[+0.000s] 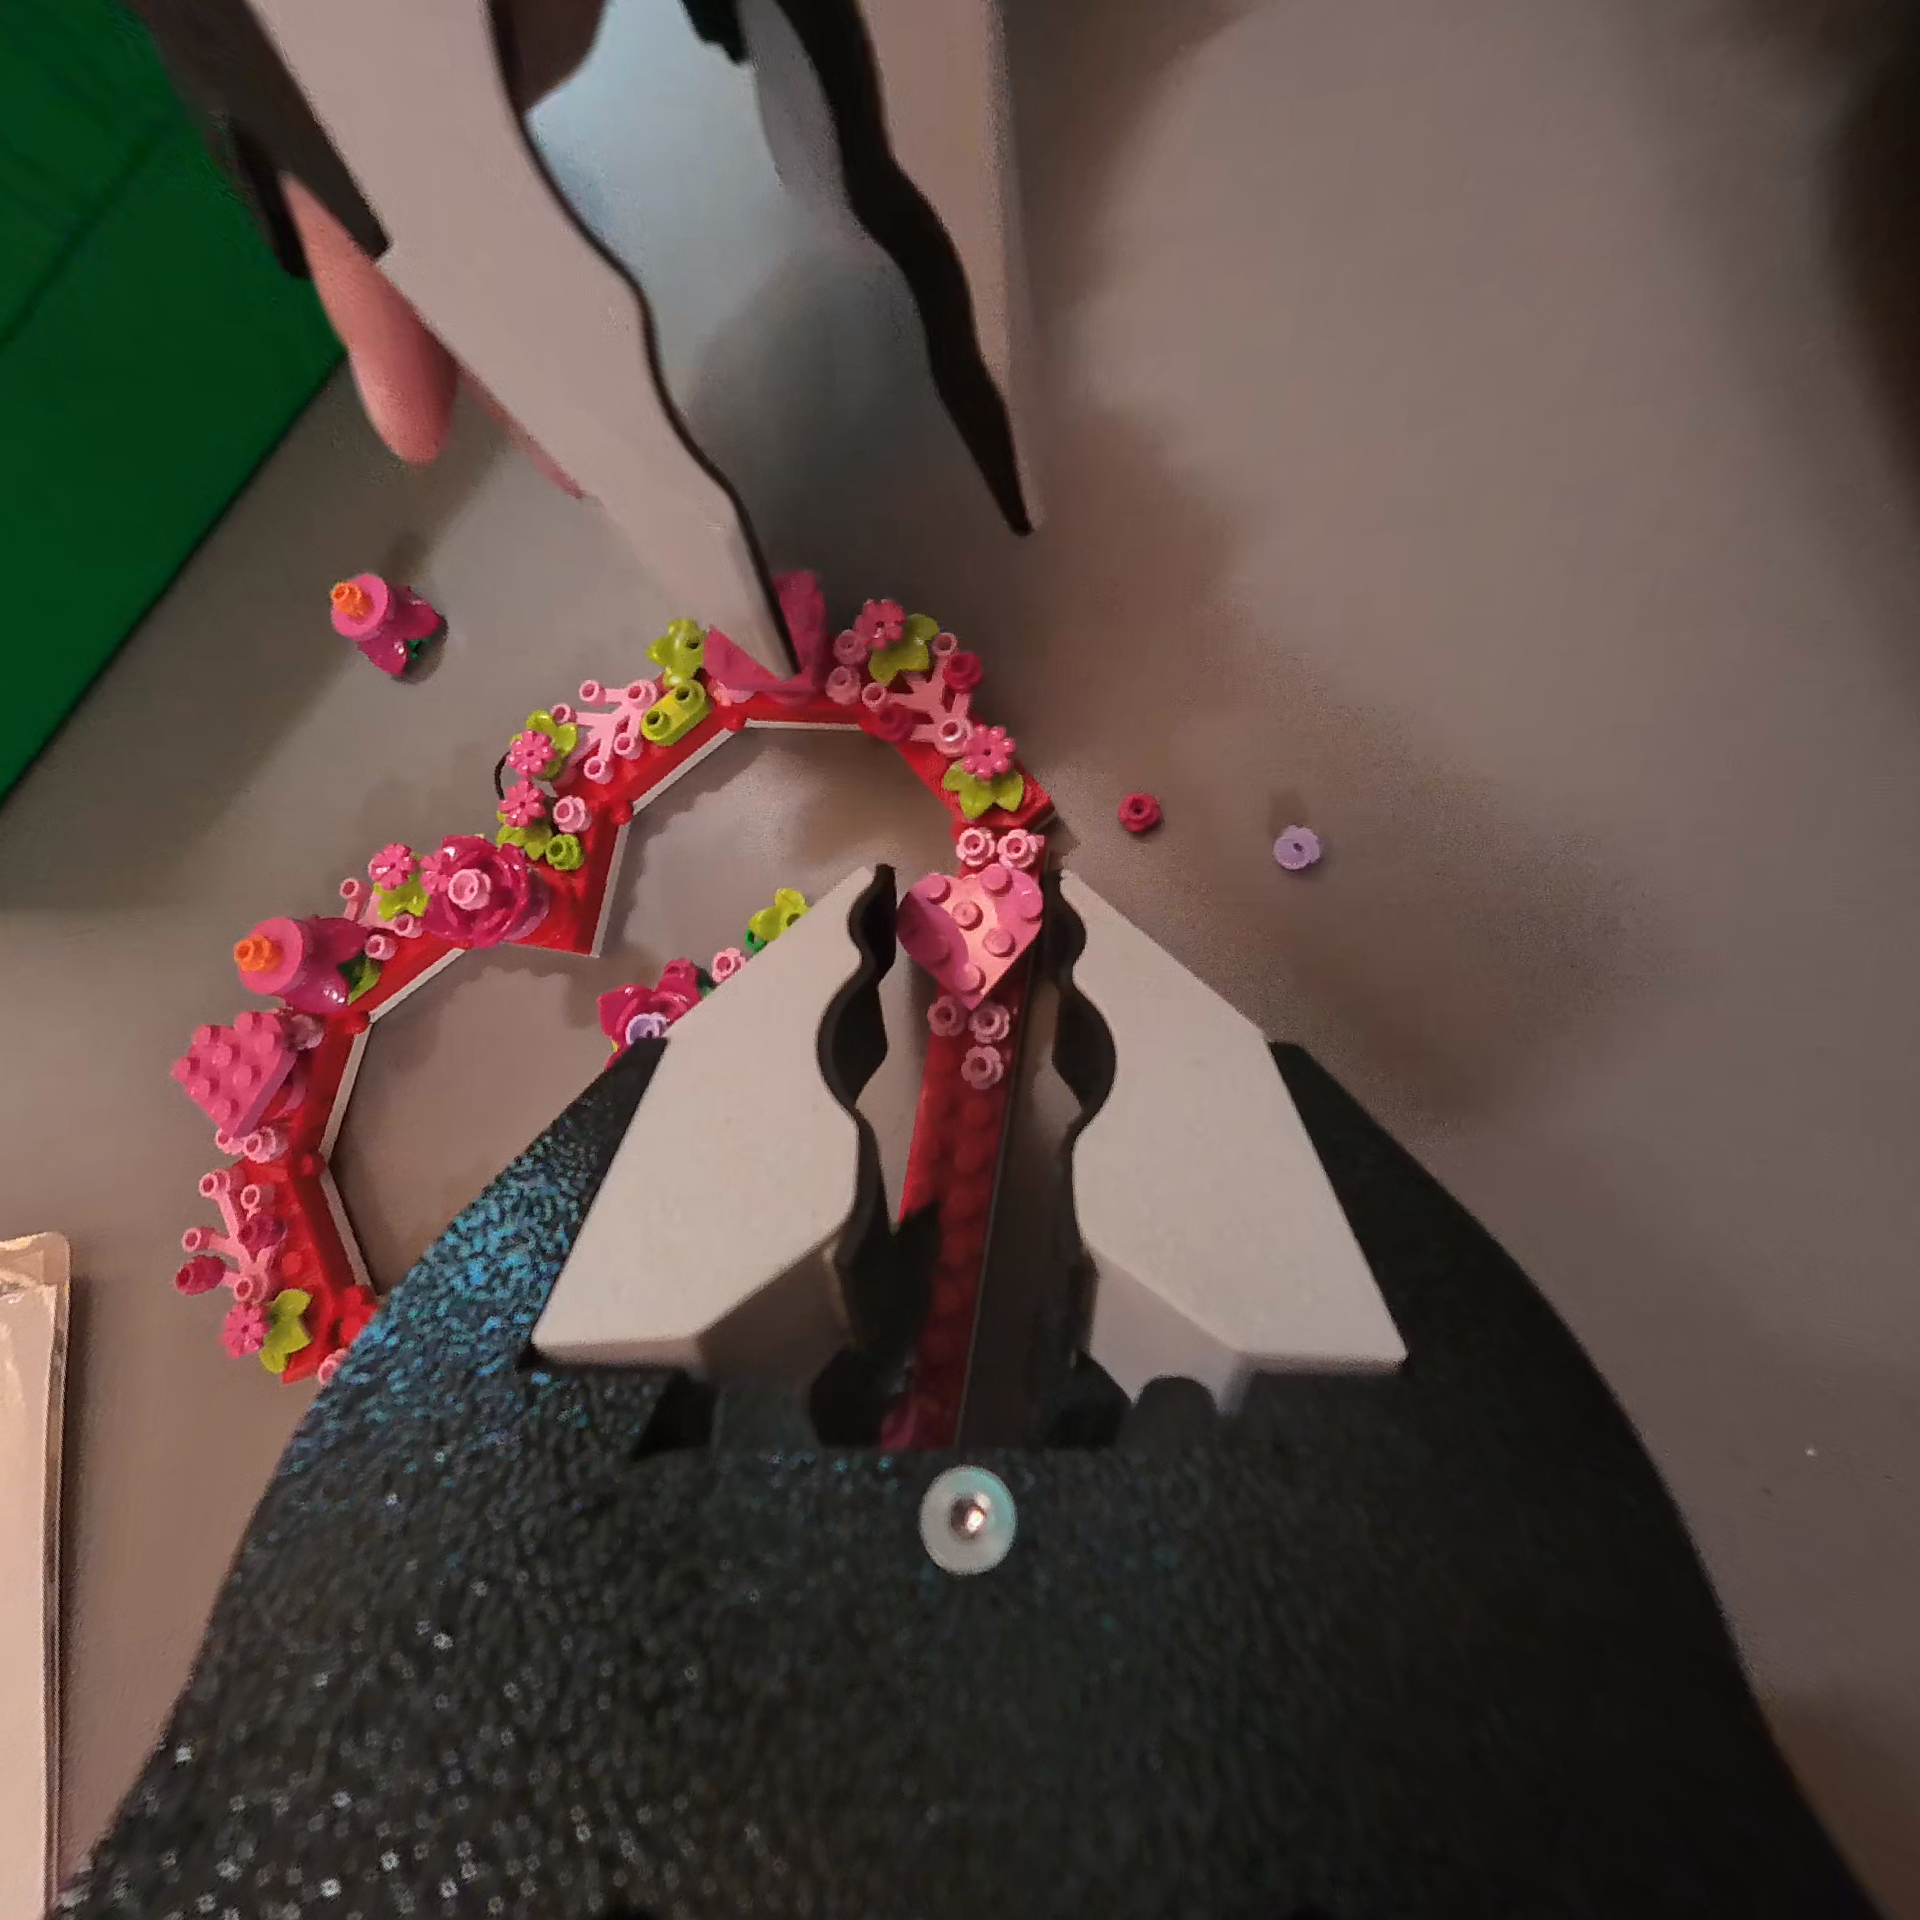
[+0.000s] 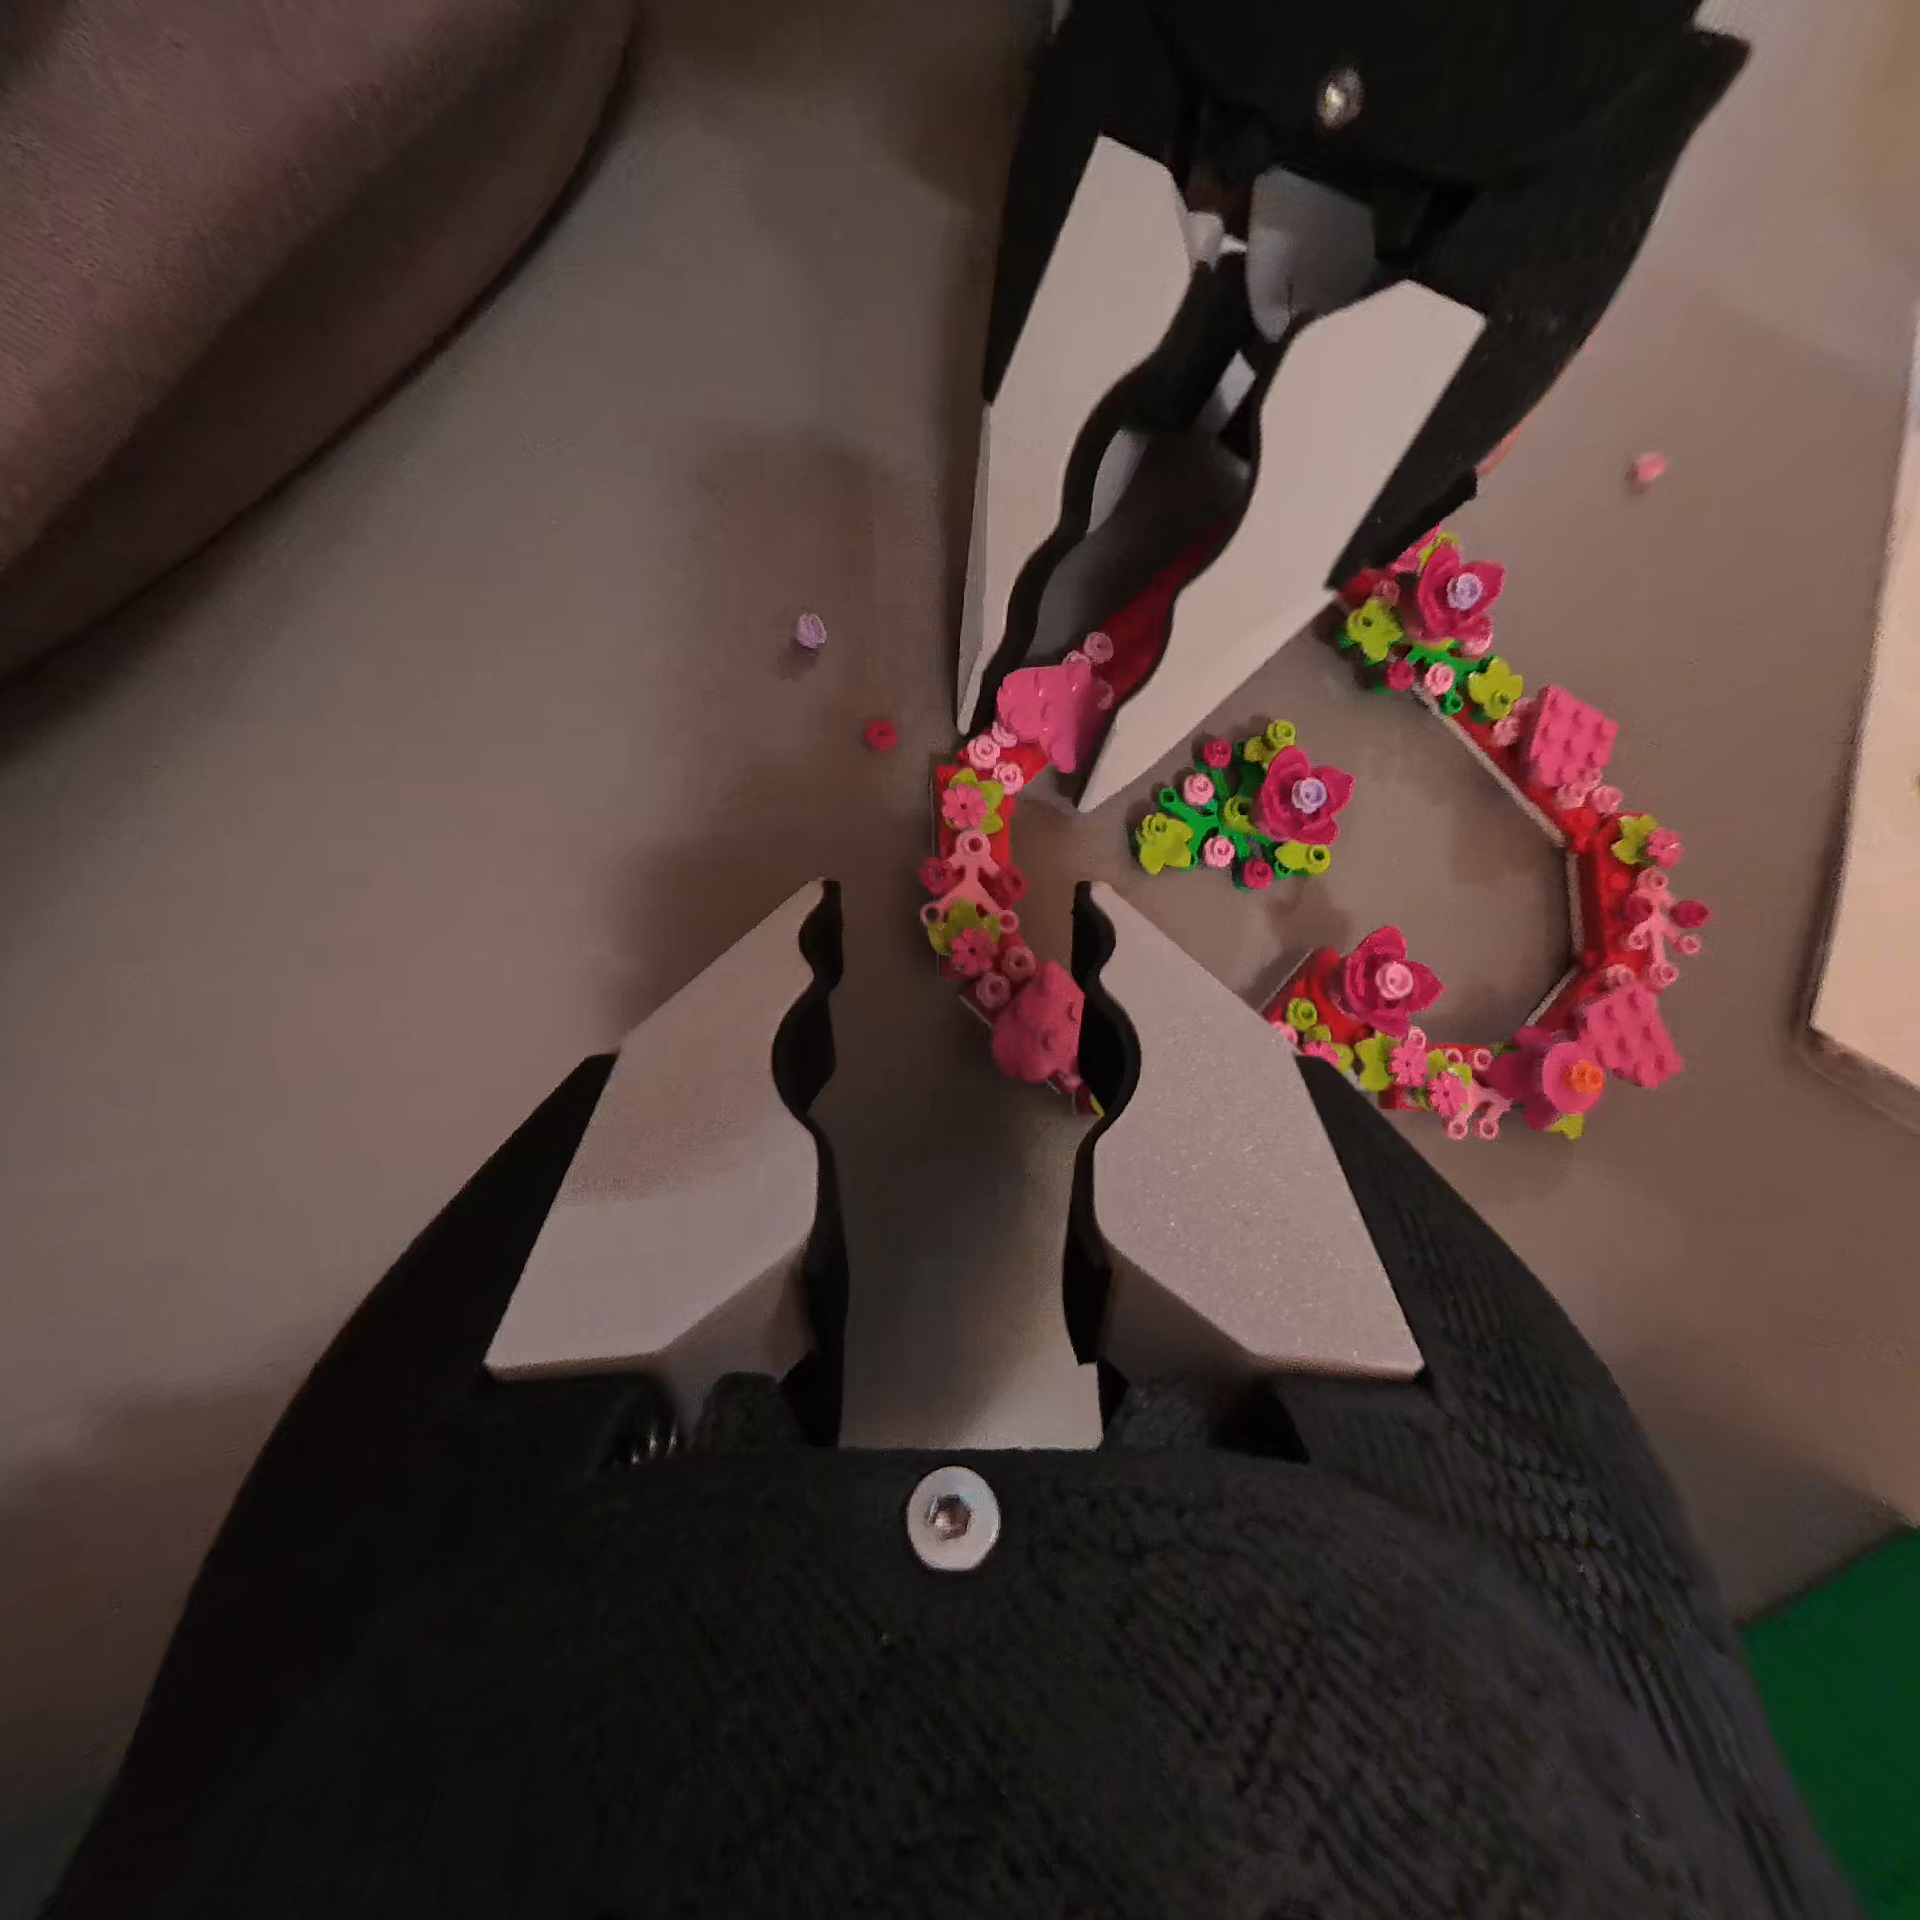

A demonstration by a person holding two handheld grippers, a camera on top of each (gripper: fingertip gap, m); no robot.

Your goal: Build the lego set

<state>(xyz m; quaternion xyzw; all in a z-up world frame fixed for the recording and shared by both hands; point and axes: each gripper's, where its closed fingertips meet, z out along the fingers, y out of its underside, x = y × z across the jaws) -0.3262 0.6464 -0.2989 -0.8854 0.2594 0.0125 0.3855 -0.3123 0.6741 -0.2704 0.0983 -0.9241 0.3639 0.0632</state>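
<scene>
A red heart-shaped lego frame (image 1: 582, 831) decked with pink flowers and lime leaves lies on the grey table; it also shows in the right wrist view (image 2: 1579, 862). My left gripper (image 1: 977, 883) is shut on the frame's straight red side, just below a pink heart plate (image 1: 977, 925). My right gripper (image 2: 956, 894) is open at the frame's opposite end. Its right finger (image 2: 1164, 1101) touches a pink heart piece (image 2: 1034, 1023) on the frame. In the left wrist view the right gripper (image 1: 904, 597) comes in from the top, one tip on that piece.
A loose flower cluster (image 2: 1247, 810) with green stems lies inside the heart. A small pink flower stack (image 1: 384, 623), a dark pink stud (image 1: 1140, 811) and a lavender stud (image 1: 1297, 848) lie loose on the table. A booklet (image 2: 1870, 727) lies beyond the frame. A green surface (image 1: 125, 364) borders the table. About 4 cm separates my left fingertips from the lavender stud (image 1: 1297, 848). Look for it in the right wrist view (image 2: 804, 630) too.
</scene>
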